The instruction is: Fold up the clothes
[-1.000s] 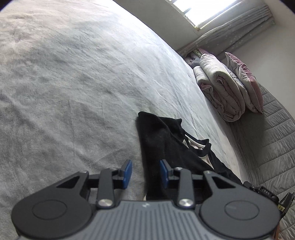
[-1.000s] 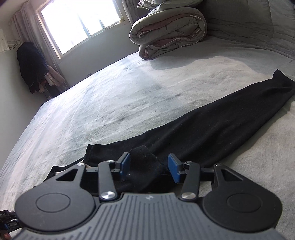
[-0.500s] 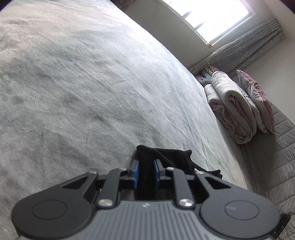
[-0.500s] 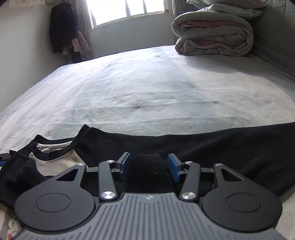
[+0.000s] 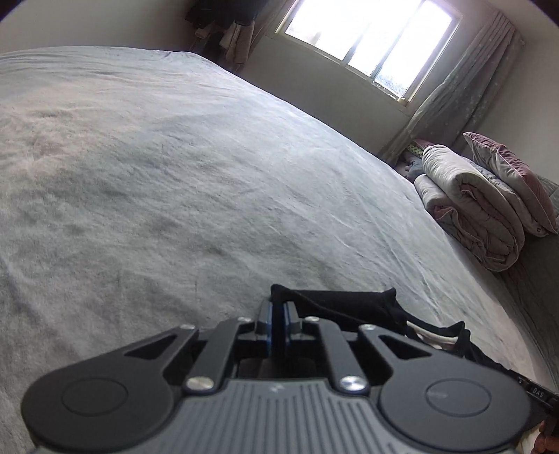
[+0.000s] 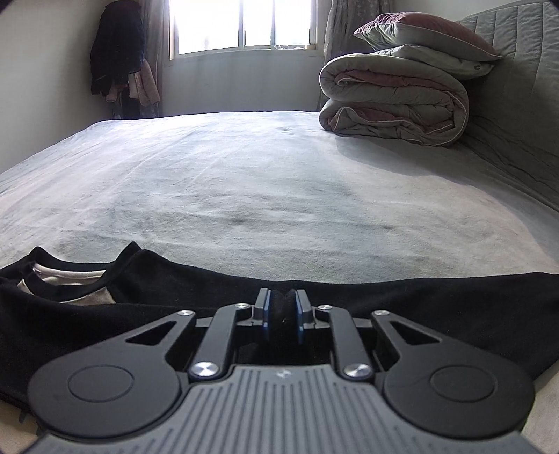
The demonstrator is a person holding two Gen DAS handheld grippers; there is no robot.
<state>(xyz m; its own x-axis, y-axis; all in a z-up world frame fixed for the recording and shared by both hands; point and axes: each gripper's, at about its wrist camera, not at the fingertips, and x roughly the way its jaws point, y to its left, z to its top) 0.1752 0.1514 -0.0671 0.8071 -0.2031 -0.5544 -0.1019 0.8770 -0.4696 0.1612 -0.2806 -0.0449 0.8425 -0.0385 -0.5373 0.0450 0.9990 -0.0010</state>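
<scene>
The left claw (image 5: pixel 278 323) pinches a black shirt (image 5: pixel 346 305). The right claw (image 6: pixel 282 319) pinches it too. The shirt lies on a grey bed (image 6: pixel 279 181).

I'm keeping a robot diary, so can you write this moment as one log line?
step: grasp | left gripper: shut on black long-sleeved top | right gripper: shut on top | surface: grey bed cover

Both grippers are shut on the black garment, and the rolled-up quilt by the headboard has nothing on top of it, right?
Not quite. The left gripper and right gripper are shut on the black garment, but the rolled-up quilt by the headboard has a pillow on top, as the right wrist view shows.
</scene>
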